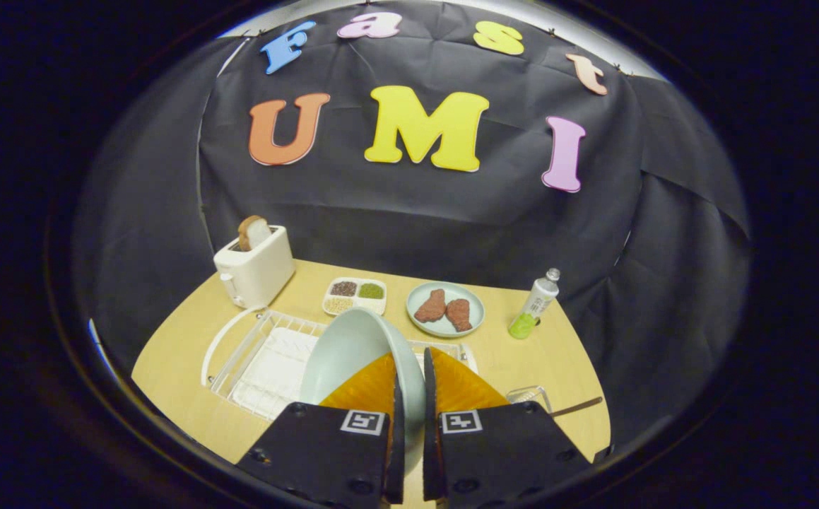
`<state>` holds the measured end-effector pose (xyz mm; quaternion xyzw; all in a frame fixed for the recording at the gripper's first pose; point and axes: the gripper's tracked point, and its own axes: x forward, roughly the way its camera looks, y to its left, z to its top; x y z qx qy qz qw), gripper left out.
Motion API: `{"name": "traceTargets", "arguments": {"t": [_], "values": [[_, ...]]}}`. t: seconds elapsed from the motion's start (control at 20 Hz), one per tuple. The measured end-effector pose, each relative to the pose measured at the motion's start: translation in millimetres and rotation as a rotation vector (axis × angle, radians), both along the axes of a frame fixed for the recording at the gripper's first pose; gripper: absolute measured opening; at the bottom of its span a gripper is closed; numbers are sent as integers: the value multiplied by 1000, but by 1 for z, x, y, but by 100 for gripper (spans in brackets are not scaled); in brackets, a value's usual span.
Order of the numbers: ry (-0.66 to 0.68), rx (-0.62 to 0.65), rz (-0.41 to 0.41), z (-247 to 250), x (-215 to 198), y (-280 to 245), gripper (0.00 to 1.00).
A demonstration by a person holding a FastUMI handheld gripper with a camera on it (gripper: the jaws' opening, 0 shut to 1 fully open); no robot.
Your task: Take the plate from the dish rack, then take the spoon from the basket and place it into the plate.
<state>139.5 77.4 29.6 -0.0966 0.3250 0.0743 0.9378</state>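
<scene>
Now the gripper (409,396) is clamped on the plate's (352,346) rim, plate upright above the dish rack (254,360).

plate (352,353) held upright in the claw (409,396) over the dish rack (254,360); toaster (255,267) behind.

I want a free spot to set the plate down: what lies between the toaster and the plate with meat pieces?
A divided dish of grains sits between the toaster and that plate, gripper view.
</scene>
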Motion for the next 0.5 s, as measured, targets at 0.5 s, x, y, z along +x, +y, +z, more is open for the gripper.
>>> {"name": "traceTargets", "arguments": {"t": [0.5], "values": [[98, 135, 1, -85, -109, -32, 16]]}}
